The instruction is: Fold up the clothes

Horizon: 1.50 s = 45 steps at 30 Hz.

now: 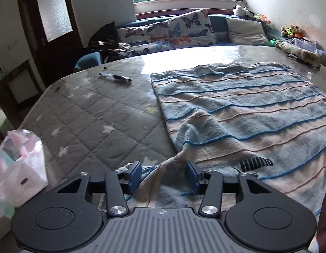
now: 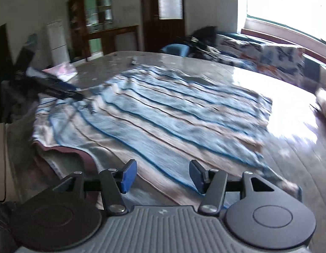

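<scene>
garment lies flat on table, spreading ahead of both my grippers, stripes running across. left gripper: a raised fold sits between its pads, can't tell if pinched. right gripper: jaws apart, empty, over near hem. left looks nearer a grab.

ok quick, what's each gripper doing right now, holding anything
left gripper: partly open, a bunched fold of the striped garment between its pads; a firm grip cannot be told.
right gripper: open, holding nothing, above the garment.
</scene>
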Each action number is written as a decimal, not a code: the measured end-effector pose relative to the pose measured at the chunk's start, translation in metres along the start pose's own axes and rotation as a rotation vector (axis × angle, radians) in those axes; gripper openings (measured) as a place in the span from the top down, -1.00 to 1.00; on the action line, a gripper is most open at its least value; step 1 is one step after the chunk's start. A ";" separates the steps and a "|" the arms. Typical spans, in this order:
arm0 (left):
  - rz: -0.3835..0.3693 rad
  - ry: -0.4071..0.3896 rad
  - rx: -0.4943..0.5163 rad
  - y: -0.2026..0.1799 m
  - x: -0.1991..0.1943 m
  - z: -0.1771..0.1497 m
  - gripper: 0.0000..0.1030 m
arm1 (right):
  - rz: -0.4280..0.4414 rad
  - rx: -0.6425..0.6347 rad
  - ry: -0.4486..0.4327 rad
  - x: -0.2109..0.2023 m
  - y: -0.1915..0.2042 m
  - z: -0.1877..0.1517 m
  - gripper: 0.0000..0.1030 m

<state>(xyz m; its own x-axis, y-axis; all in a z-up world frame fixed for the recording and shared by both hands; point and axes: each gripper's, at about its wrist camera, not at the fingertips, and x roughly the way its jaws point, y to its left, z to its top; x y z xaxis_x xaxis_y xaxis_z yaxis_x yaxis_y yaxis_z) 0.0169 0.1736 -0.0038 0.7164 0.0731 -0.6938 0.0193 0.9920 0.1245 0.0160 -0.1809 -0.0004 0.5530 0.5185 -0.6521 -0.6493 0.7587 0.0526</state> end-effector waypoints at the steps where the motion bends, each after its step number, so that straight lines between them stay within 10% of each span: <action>1: 0.005 0.000 -0.003 0.001 -0.002 -0.002 0.21 | -0.020 0.010 0.007 0.000 -0.004 -0.004 -0.10; 15: 0.085 -0.016 -0.017 -0.015 -0.036 -0.004 0.08 | -0.134 0.018 -0.003 -0.008 -0.026 -0.018 -0.13; 26: -0.140 -0.039 0.104 -0.109 -0.054 -0.022 -0.03 | -0.083 -0.120 -0.002 -0.013 0.026 -0.025 -0.34; 32: -0.176 -0.076 0.073 -0.130 -0.057 -0.024 -0.37 | -0.124 0.036 -0.045 -0.043 0.006 -0.037 -0.35; 45: -0.292 -0.124 0.118 -0.175 -0.063 -0.010 -0.90 | -0.496 0.421 -0.094 -0.087 -0.076 -0.083 -0.19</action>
<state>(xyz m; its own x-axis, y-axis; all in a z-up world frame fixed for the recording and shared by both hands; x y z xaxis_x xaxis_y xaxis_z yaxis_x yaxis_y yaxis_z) -0.0386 -0.0039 0.0104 0.7481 -0.2327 -0.6215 0.3115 0.9500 0.0193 -0.0261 -0.3164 -0.0098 0.7899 0.0856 -0.6073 -0.0569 0.9962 0.0664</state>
